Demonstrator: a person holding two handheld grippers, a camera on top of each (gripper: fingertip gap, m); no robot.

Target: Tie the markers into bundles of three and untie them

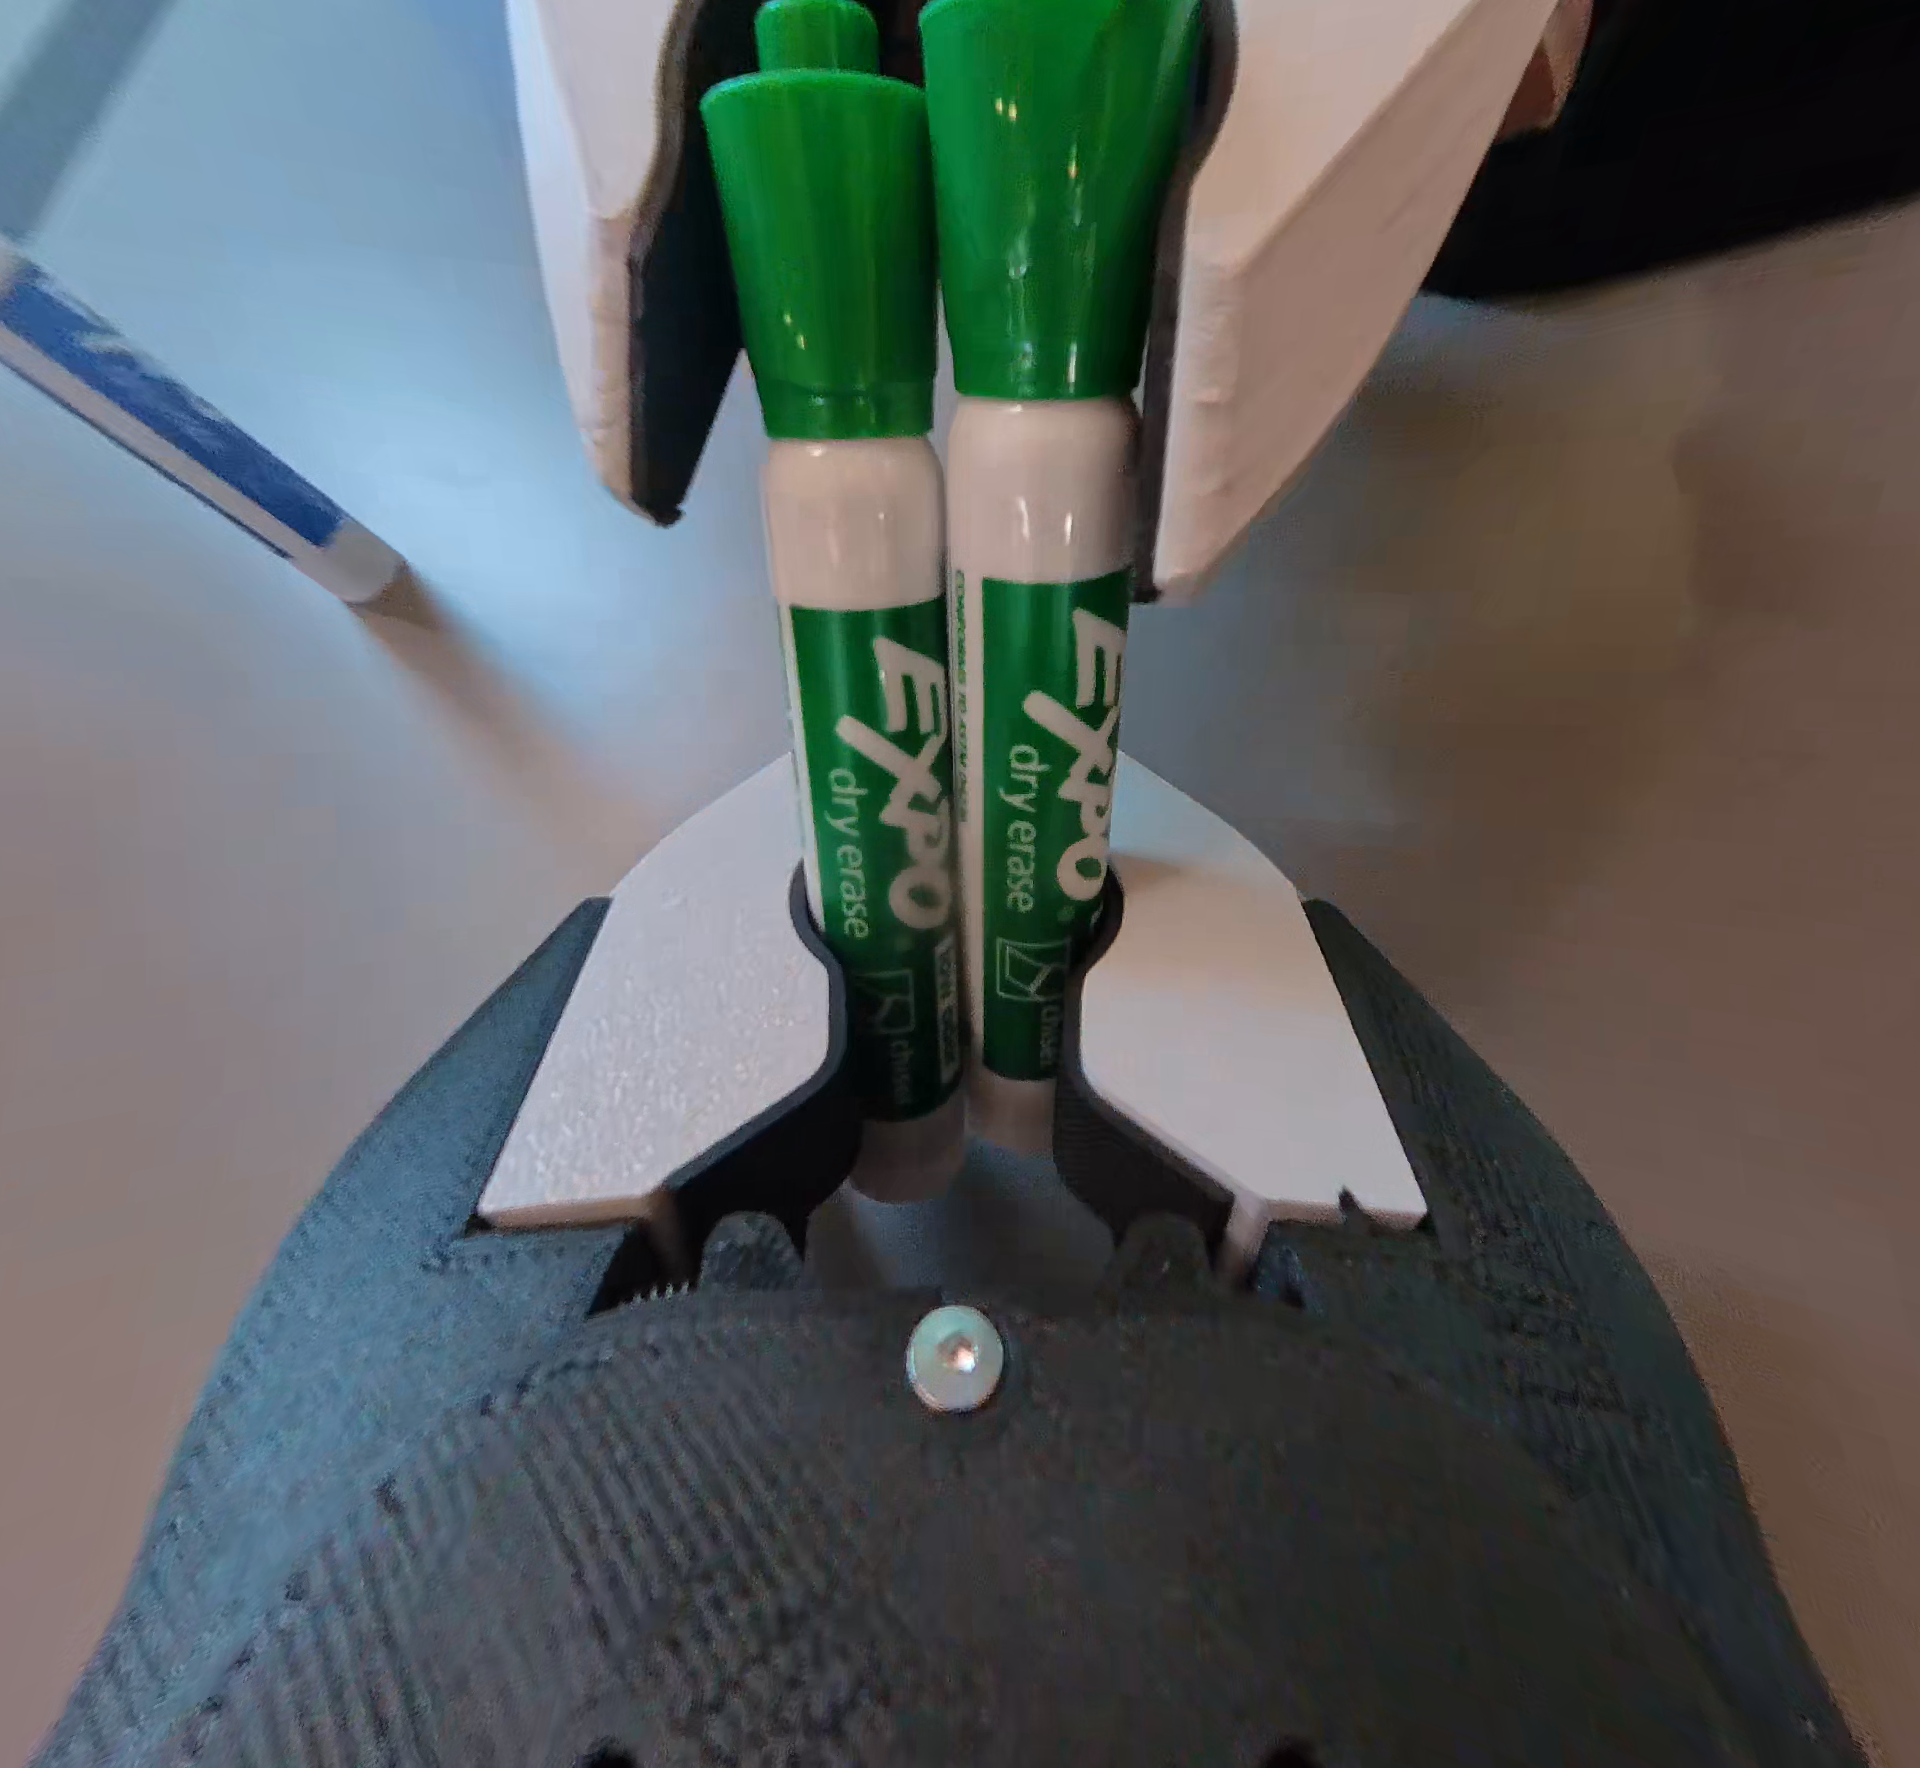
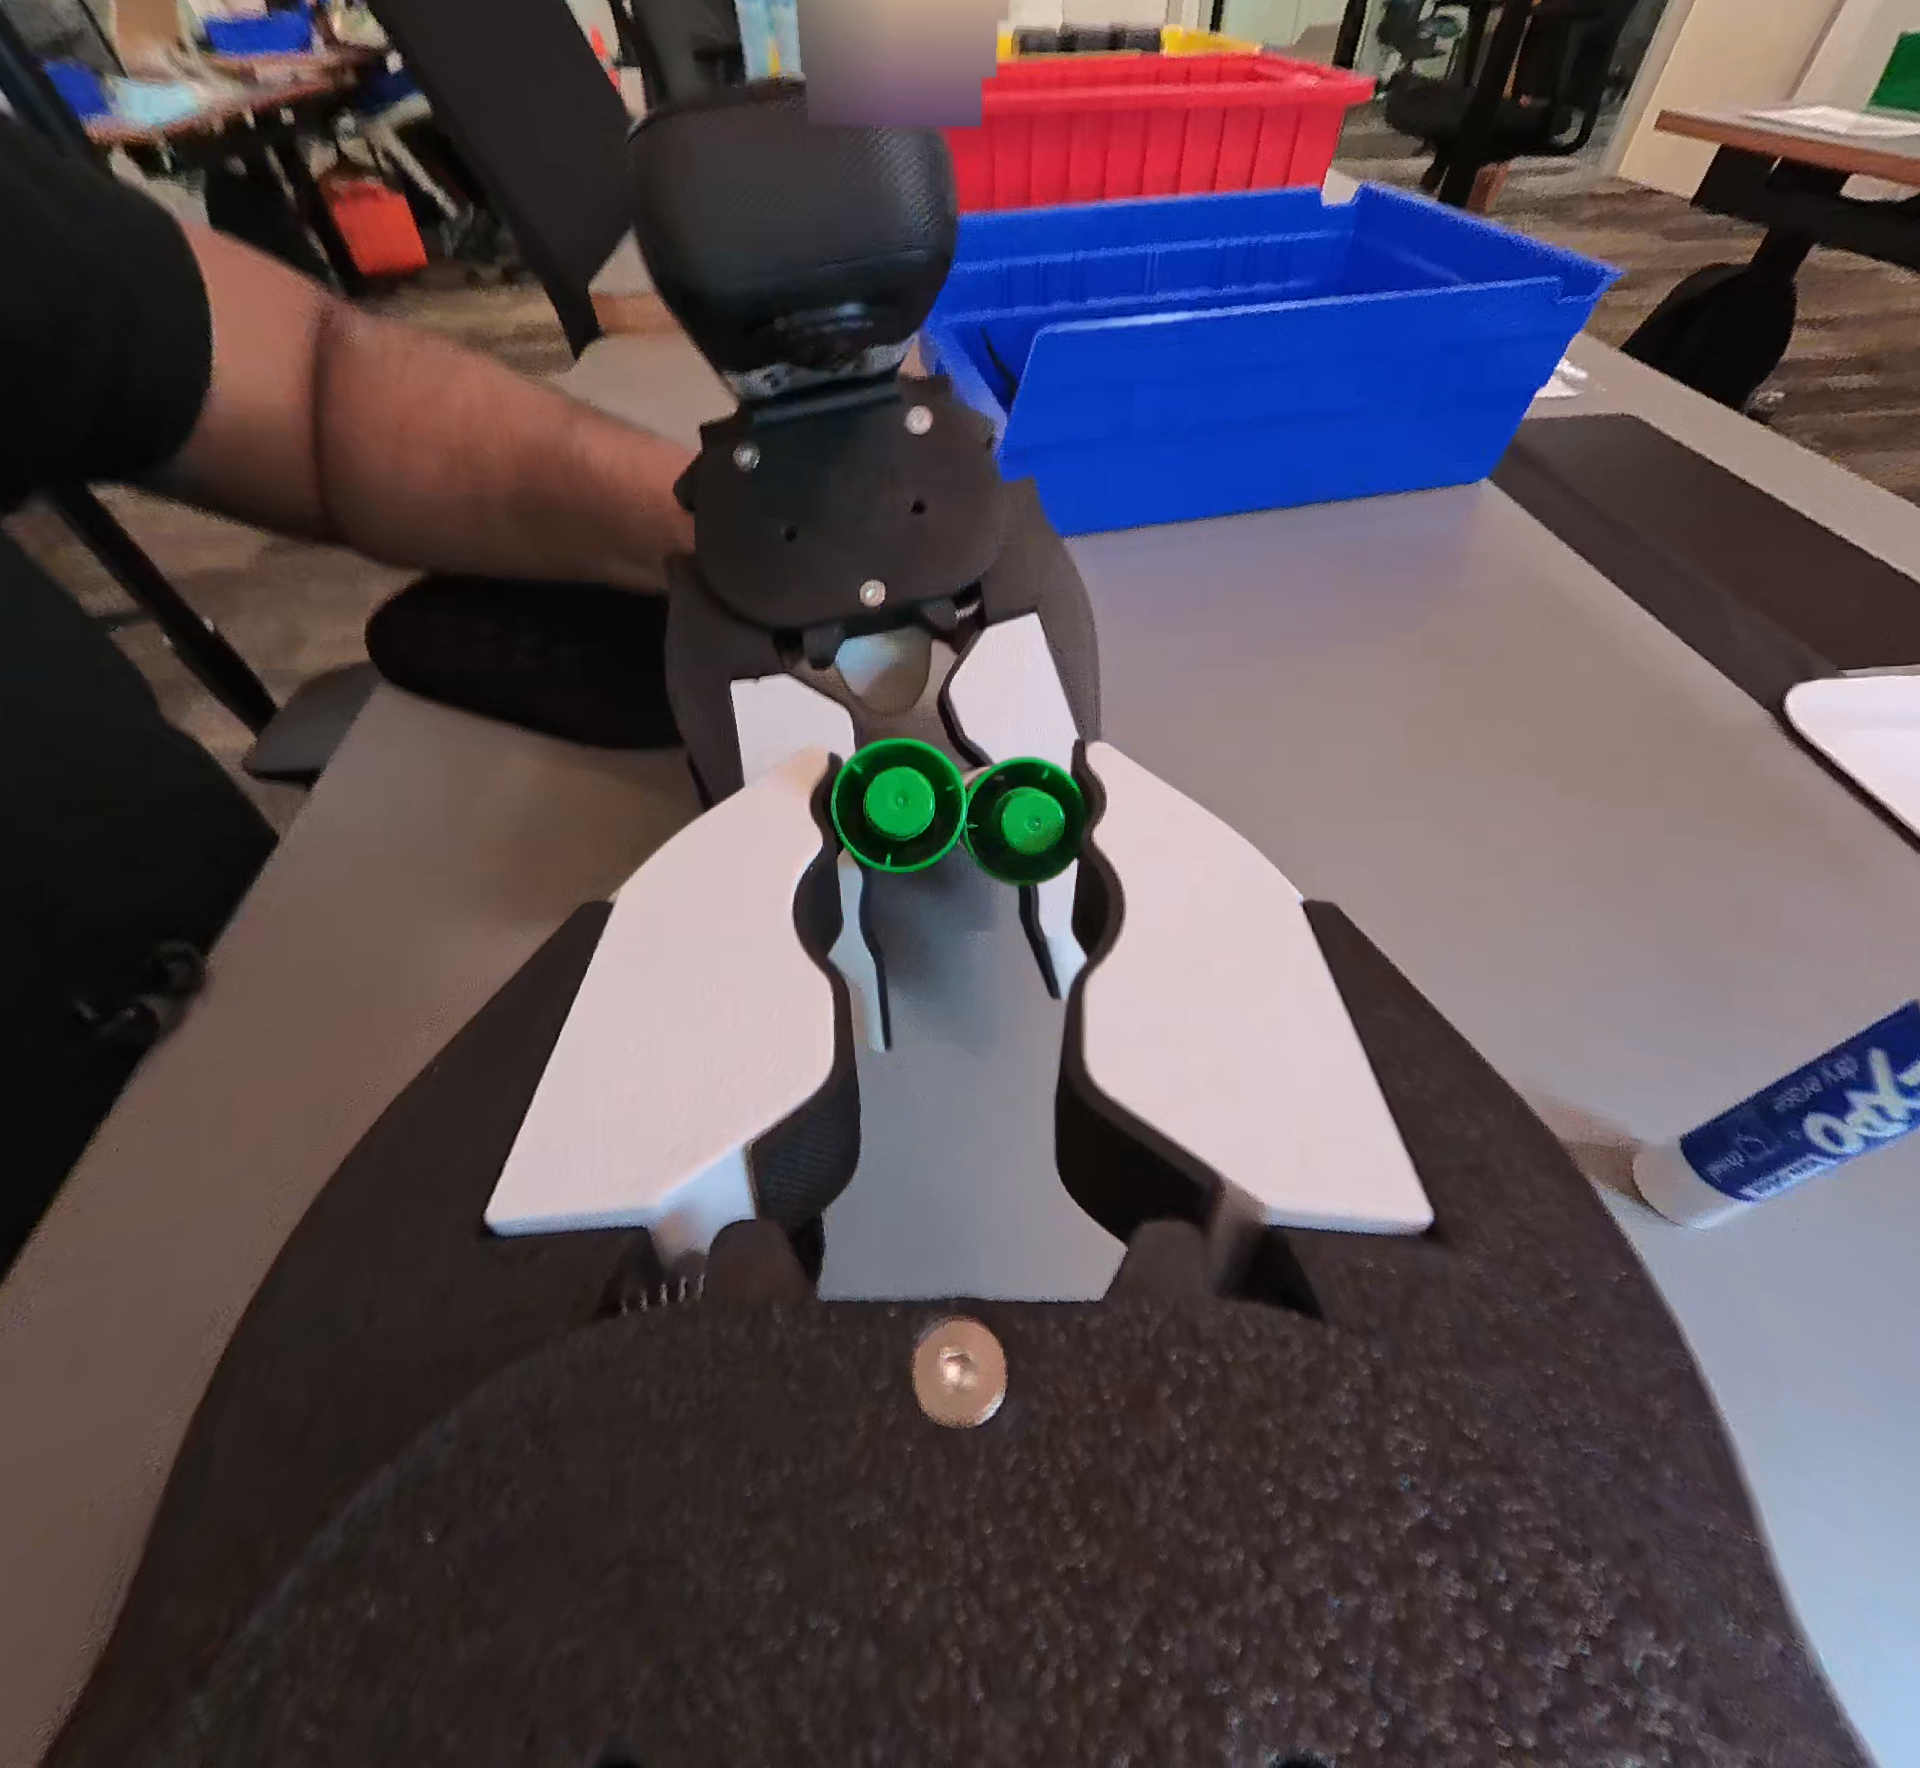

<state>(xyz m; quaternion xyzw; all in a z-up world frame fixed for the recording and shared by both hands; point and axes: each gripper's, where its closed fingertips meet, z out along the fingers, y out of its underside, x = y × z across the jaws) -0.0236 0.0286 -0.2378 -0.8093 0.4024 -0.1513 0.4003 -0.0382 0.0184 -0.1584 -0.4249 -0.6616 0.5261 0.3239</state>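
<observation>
A person's forearm (image 2: 436, 461) reaches in from the left edge of the right wrist view, level over the counter (image 2: 1403, 679), and ends behind the left gripper (image 2: 904, 783), which faces the right gripper (image 2: 956, 845) head on. The left gripper's fingers are clamped on the barrels of two green markers (image 1: 956, 575) that lie side by side, touching, pointing straight away from its camera. Each marker has a smooth white barrel with a green printed band and a glossy, flared green cap with a narrow stub on its end. The right gripper's fingers, white hard plastic lined with black wavy pads on a rough black printed body, are closed around the same pair at the cap end: in the left wrist view the right pad touches the right cap, while a thin gap shows beside the left cap, so I cannot tell how firmly they grip. The pair hangs between the two grippers, above the pale grey matte counter. In the left wrist view a blue marker (image 1: 197, 451) lies on the counter at the left, well apart from the green ones; in the right wrist view it sits at the right edge. Behind the grippers a blue bin (image 2: 1268, 388) of ribbed plastic stands on the counter, with a red bin (image 2: 1153, 129) behind it. A dark mat (image 2: 1714, 534) lies along the right side, leaving bare counter between it and the grippers.
</observation>
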